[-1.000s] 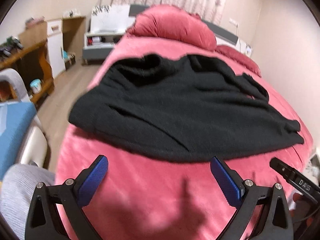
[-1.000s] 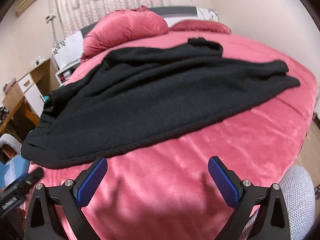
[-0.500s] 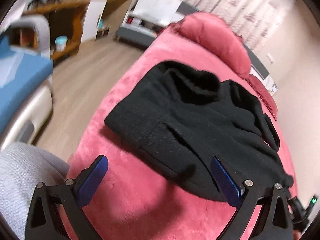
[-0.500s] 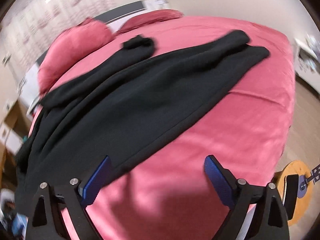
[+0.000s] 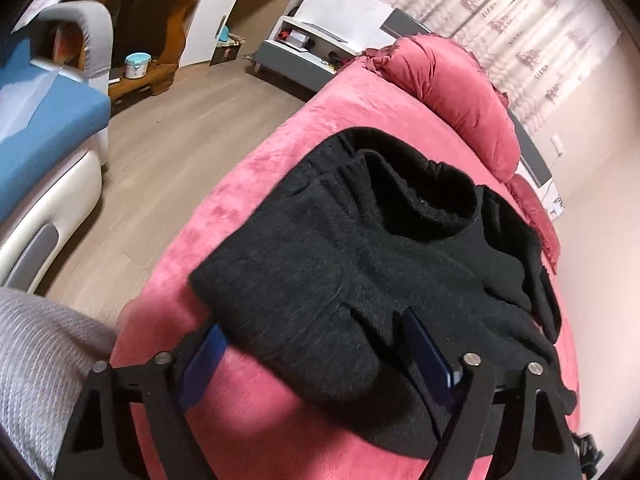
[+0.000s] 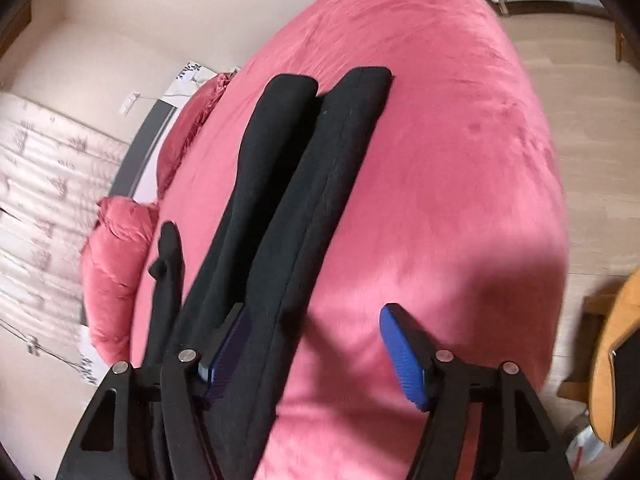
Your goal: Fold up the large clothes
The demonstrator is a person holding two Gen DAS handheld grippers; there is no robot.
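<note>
Black garment (image 5: 360, 264), pink bedspread (image 6: 460, 160), blue pads (image 6: 404, 356).

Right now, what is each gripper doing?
Left gripper: open, jaws just closing around the black garment's edge.
Right gripper: open, jaws just closing, the garment's hem between them.

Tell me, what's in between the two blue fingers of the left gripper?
In the left wrist view, a thick edge of the black garment lies between the left gripper's fingers, which have just been closing around it.

Black tool (image 5: 316, 360) frames, blue ribbed pads (silver screws), grey knit sleeve (image 5: 36, 364)
</note>
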